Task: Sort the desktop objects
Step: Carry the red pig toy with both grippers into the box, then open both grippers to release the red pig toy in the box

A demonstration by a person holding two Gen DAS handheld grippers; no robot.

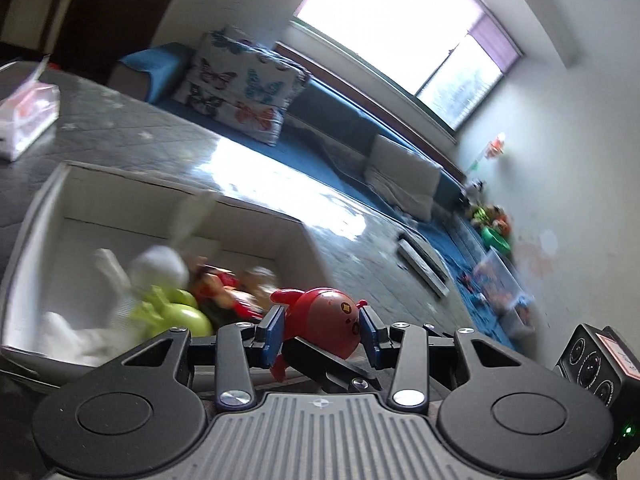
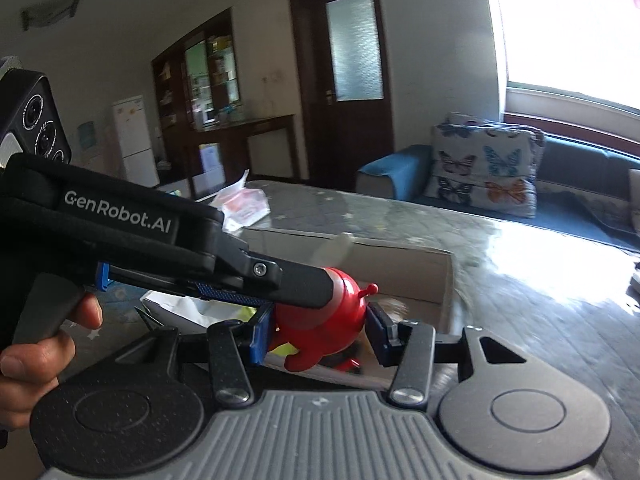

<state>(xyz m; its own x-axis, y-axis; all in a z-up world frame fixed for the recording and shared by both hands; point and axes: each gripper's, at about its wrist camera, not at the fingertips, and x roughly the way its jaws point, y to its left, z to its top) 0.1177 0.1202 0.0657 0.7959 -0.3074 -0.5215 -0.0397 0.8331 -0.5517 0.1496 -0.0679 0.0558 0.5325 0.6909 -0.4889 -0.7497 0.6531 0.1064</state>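
Both grippers, left [image 1: 322,330] and right [image 2: 320,330], closed on one red toy [image 1: 326,322] held just above the box [image 1: 132,184]; releasing together over the opening would probably drop it in cleanly.

The open box [image 1: 120,200] sits on the tabletop [image 1: 168,136], and everything reads off it. Inside the box, a heap of toys [image 1: 172,304] lies piled at its near end. Over the box's near right corner hangs the round toy [image 1: 332,320], between the left tool [image 1: 322,334] and, in the other view, the right tool [image 2: 316,334]. Left and beyond the box rests the tissue pack [image 1: 28,116]. Behind the box, past the tabletop's far edge, stands the sofa [image 1: 344,128], a cushion [image 1: 244,88] on it.
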